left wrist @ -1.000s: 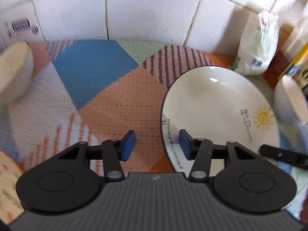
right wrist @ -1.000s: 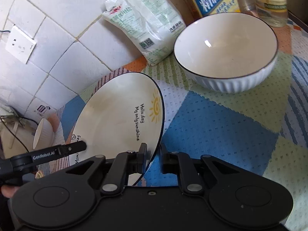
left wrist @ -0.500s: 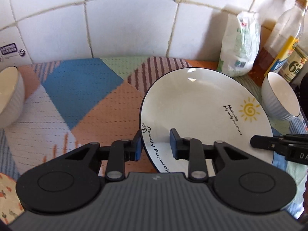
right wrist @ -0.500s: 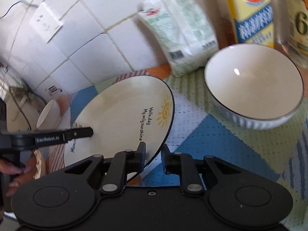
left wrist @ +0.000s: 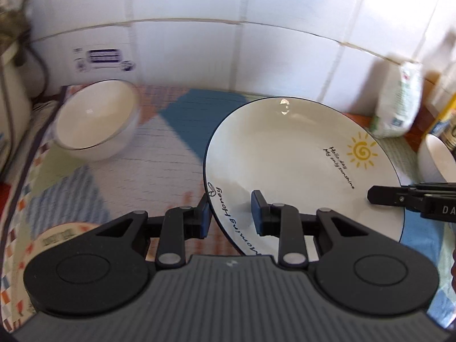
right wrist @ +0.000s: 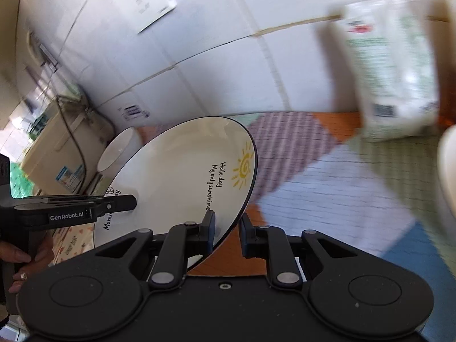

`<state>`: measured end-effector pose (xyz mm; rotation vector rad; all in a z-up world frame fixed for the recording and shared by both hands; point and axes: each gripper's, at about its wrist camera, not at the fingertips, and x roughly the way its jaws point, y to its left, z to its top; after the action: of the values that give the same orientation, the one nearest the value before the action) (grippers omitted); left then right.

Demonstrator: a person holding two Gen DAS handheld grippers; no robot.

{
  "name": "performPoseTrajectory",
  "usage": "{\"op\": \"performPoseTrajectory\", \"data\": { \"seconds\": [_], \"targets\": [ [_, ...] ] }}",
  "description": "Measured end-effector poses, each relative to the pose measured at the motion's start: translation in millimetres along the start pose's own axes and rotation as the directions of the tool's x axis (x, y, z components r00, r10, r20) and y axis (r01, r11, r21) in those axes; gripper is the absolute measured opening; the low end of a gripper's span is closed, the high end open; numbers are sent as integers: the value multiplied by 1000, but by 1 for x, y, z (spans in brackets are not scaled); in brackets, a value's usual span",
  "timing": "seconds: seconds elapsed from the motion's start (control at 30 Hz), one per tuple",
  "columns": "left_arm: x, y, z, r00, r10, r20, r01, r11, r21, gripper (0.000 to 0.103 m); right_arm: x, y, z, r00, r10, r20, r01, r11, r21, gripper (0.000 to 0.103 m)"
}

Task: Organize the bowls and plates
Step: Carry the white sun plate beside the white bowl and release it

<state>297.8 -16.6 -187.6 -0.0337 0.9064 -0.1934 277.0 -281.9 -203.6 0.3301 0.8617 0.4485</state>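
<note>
Lifted off the patchwork cloth [left wrist: 176, 154], plate [left wrist: 299, 165] (tiled wall behind) pinched by left gripper [left wrist: 230, 216] and right gripper [right wrist: 226, 232].

Glossy glazed ceramic plate [left wrist: 299, 154] (bowl [left wrist: 94, 119] likewise); woven cloth mat [left wrist: 159, 171]; matt plastic grippers.

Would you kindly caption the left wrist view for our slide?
Left gripper and right gripper hold the sun-printed plate by opposite rims.

Black bodies with round caps and silver screws are being shown on both grippers [left wrist: 230, 216] [right wrist: 226, 229]. Blue pads [left wrist: 256, 213] are being carried by the fingers. A ring [right wrist: 23, 276] is being worn.
</note>
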Motion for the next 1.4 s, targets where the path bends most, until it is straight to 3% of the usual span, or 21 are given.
{"op": "performPoseTrajectory", "data": {
  "seconds": [0.3, 0.43, 0.57, 0.7, 0.97, 1.23, 1.33, 1.4],
  "targets": [
    [5, 44, 8, 998, 57, -13, -58, 997, -44, 27, 41, 26, 7, 996, 65, -59, -69, 995, -75, 24],
    [16, 46, 9, 998, 61, 8, -61, 998, 29, 28, 51, 29, 12, 995, 55, -83, -63, 993, -99, 25],
    [27, 48, 16, 999, 41, -14, -40, 998, 42, 28, 57, 25, 13, 993, 44, -107, -56, 992, -109, 26],
    [39, 50, 21, 999, 33, -37, -33, 999, 6, 28, 68, 27, 19, 994, 11, -111, -25, 991, -128, 26],
    [54, 54, 23, 999, 1, -47, 1, 1000, 31, 29, 72, 33, 32, 993, -48, -108, 23, 975, -222, 27],
    [61, 51, 27, 993, 47, -104, -41, 998, 56, 30, 79, 32, 30, 989, -72, -128, 45, 979, -197, 27],
    [58, 42, 28, 987, 93, -133, -78, 991, 113, 31, 78, 42, 25, 981, -153, -123, 122, 966, -228, 29],
    [54, 41, 30, 981, 108, -162, -94, 991, 93, 31, 71, 47, 23, 976, -190, -104, 165, 963, -215, 30]
  ]
}}
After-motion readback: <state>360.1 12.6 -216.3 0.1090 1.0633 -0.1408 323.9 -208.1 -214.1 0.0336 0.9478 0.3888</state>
